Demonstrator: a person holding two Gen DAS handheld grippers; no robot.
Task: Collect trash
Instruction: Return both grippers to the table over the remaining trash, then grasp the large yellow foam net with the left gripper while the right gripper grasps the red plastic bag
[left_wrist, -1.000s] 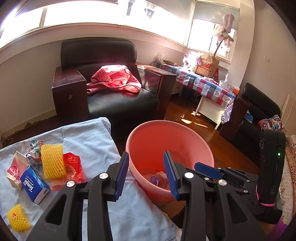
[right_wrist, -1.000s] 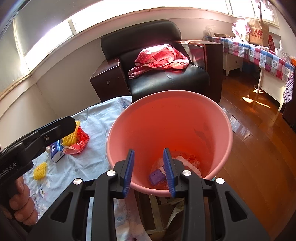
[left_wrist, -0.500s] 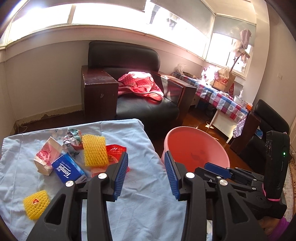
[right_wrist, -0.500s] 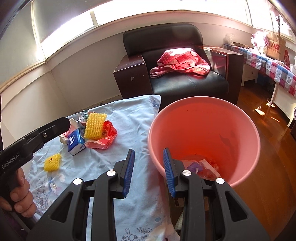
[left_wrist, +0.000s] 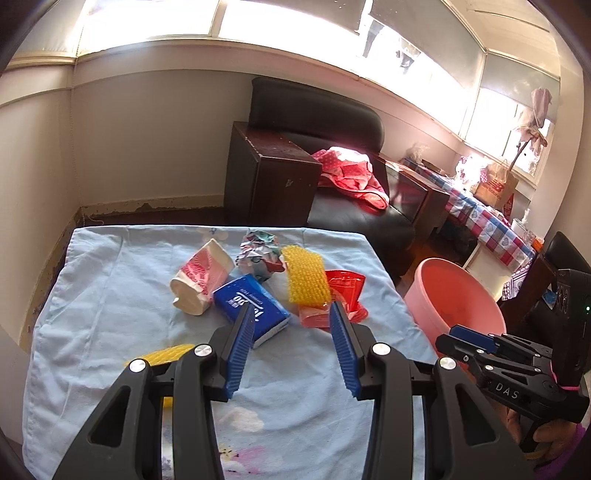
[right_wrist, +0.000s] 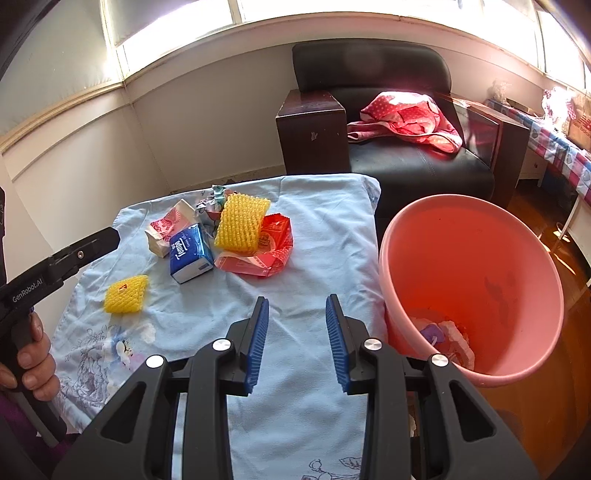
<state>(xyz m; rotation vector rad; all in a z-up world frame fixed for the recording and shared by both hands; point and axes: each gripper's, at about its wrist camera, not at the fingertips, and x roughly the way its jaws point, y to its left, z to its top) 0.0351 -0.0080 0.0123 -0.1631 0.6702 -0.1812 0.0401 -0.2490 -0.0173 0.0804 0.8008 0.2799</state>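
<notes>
At the right of the right wrist view stands a pink bucket (right_wrist: 472, 288), tilted toward the camera, just off the edge of a table under a pale blue cloth (right_wrist: 314, 251). At its bottom lie a few pieces of rubbish (right_wrist: 447, 336), something purple and something pale pink and white; they are too small and shadowed to name. In the left wrist view the same bucket (left_wrist: 458, 295) sits at the right middle of the frame, its contents hidden by the rim.

The trash still on the cloth is gathered above centre in both views: a large yellow foam net (right_wrist: 240, 221) lying on a red wrapper (right_wrist: 269, 243), a blue tissue pack (right_wrist: 190, 253) beside them, a crushed pink-and-white paper carton (right_wrist: 166, 225) to its left, and a crumpled foil wrapper (left_wrist: 258, 254) behind. A small yellow foam net (right_wrist: 125, 293) lies apart, lower left.

The left gripper (left_wrist: 291, 339) points down at the cloth, its blue pads framing the tissue pack and the red wrapper beyond them; its jaws have just been opening, stand apart, and have nothing between them. The right gripper (right_wrist: 297, 332) hangs over bare cloth beside the bucket, jaws moderately parted and empty. A hand (right_wrist: 31, 362) at the lower left of the right wrist view grips the left tool's handle.
</notes>
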